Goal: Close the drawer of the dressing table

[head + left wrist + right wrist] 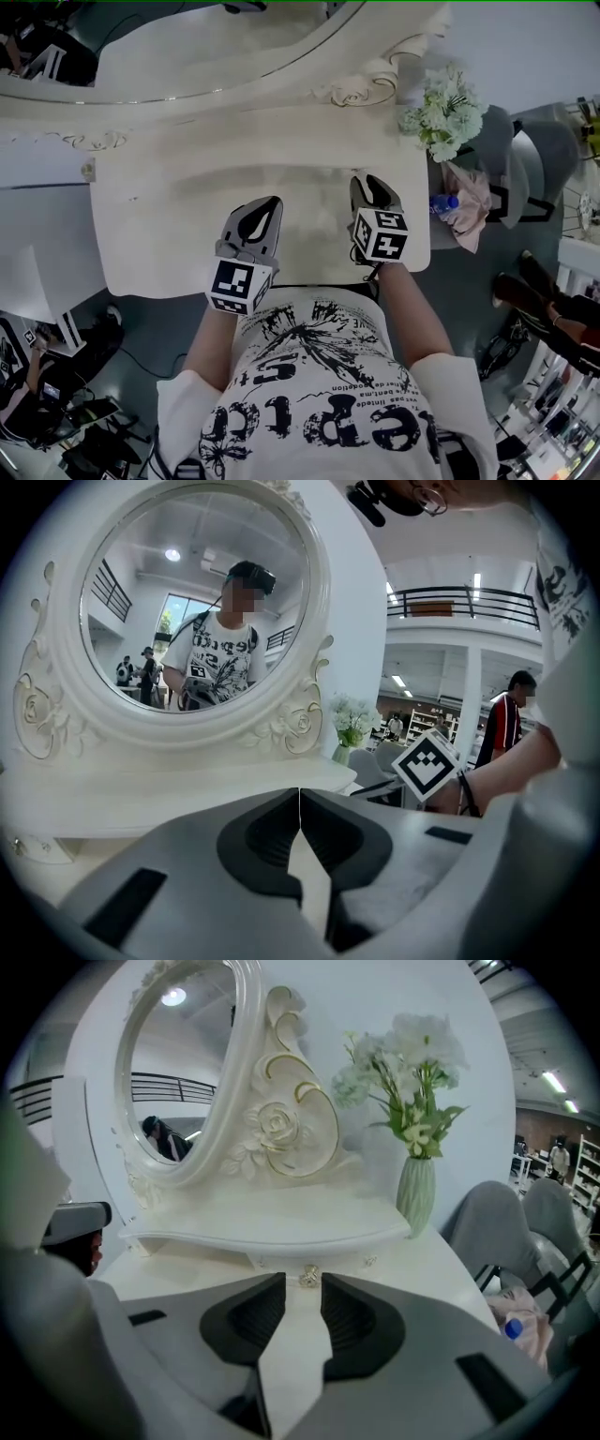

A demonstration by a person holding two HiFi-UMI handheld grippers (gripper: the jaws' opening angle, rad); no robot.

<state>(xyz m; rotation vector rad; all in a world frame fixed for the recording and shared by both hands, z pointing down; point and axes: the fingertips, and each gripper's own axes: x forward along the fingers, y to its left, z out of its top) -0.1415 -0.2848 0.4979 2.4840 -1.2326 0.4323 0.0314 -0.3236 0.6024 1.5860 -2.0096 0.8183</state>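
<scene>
The cream dressing table (159, 220) lies below me, with a raised shelf (272, 1224) under its oval mirror (187, 602). A small gold drawer knob (308, 1278) shows below that shelf, on a drawer front that looks flush with the shelf front. My right gripper (303, 1282) is open by a narrow gap. The knob sits just past its fingertips, in line with the gap, and the pads do not press it. In the head view the right gripper (373, 185) hovers over the tabletop's right half. My left gripper (265, 208) hangs beside it over the middle, and its jaws (299, 794) are shut on nothing.
A green vase of white flowers (415, 1190) stands at the table's right end (445, 117). Grey chairs (530, 159), a pink cloth (473, 202) and a water bottle (443, 203) lie right of the table. A person in red (511, 714) stands far off.
</scene>
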